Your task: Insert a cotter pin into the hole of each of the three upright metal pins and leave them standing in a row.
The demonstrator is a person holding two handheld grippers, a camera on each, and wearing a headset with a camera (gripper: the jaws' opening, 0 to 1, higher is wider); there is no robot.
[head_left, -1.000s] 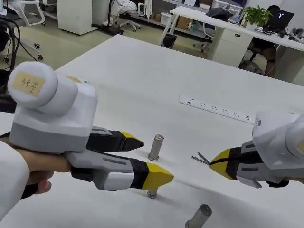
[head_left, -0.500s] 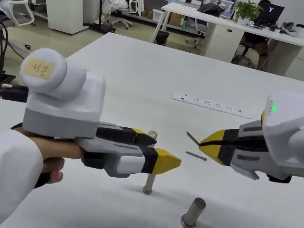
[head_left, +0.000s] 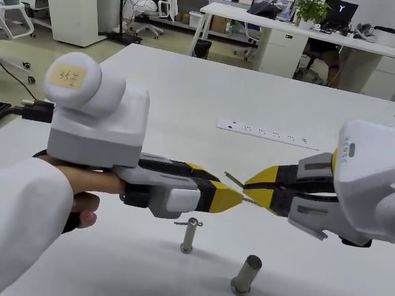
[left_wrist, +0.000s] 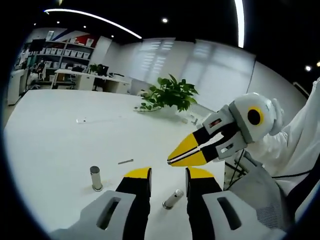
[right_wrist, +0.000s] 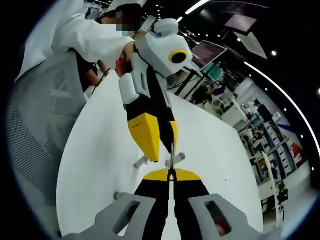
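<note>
"Above the middle of the broad white table (head_left: 185, 86), what is that grey-and-white, yellow-tipped right gripper (head_left: 245, 189) carrying?"

"A thin, dark wire cotter pin (head_left: 234, 180). The jaws are pressed together on it. In the right gripper view the wire runs straight up from between the two yellow tips."

"And the matching yellow-tipped left gripper (left_wrist: 169, 175)?"

"It sits in a person's hand (head_left: 92, 183), white sleeve (head_left: 24, 222) at the wrist, roughly level and pointing at the other one. Its jaws stand apart — the table shows through the gap in the left gripper view. The two are nose to nose above the table, and the free end of the wire lies just beside the left one's yellow tip. Whether wire and tip touch, I cannot tell."

"Where are the upright pins?"

"On the table, below the two noses. A slim grey metal pin (head_left: 188, 237) stands upright almost under the left gripper's tip, with a thin crosspiece showing near its top. A stouter grey metal pin (head_left: 247, 275) stands near it, closer to the person — the two are apart, not touching."

"Anything else on the table?"

"A long white power strip (head_left: 265, 132) lies flat farther back, well apart from the pins."
</note>
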